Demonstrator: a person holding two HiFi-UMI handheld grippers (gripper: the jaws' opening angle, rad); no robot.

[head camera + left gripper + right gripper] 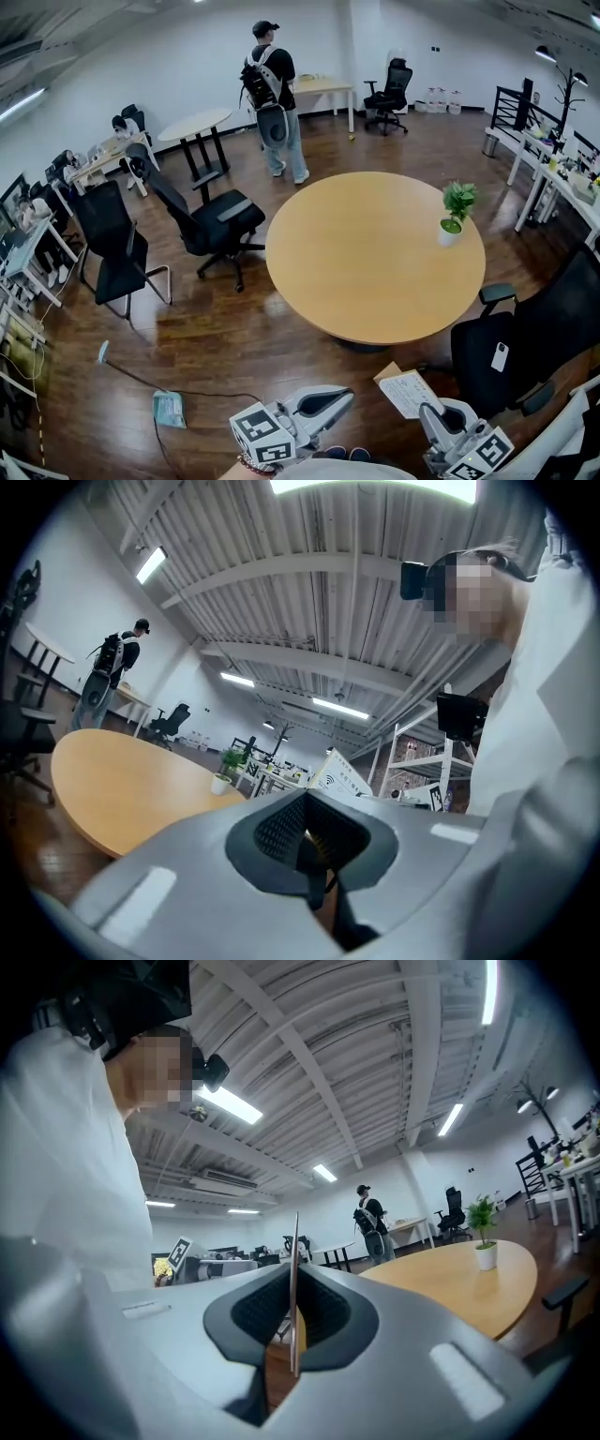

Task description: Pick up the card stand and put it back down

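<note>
Step in hand: carry phase. Pick-up looks done, put-down not yet. Right gripper (429, 412) is pinched tight on the card stand (408, 391). The right gripper view shows the stand as a thin sheet edge-on between the pressed pads, sticking up past them. Card stand is off the round wooden surface (375, 253), in the air just outside its near rim, over the floor (216, 347). Left gripper (342, 398) is pressed together with nothing in it, also short of the near rim, idle by the look of it

Next move, my read: bring the right gripper forward over the near rim, lower until the stand's base sits flat on the surface, then spread the jaws. Stand looks thin and light, so it could tip if let go tilted. Which way its base faces can't be told from here

Edges/room: surface is nearly bare, only a potted plant (457, 211) on its far-right part, well apart from the near rim, so plenty of landing room. Rim is curved, so set down well inside it, not at the lip. Black office chair (534, 342) is just off the surface's right side, near the right gripper's path, so watch it. Second office chair (211, 225) off its left side and a person with a backpack (274, 89) beyond its far side are both well apart, no concern
</note>
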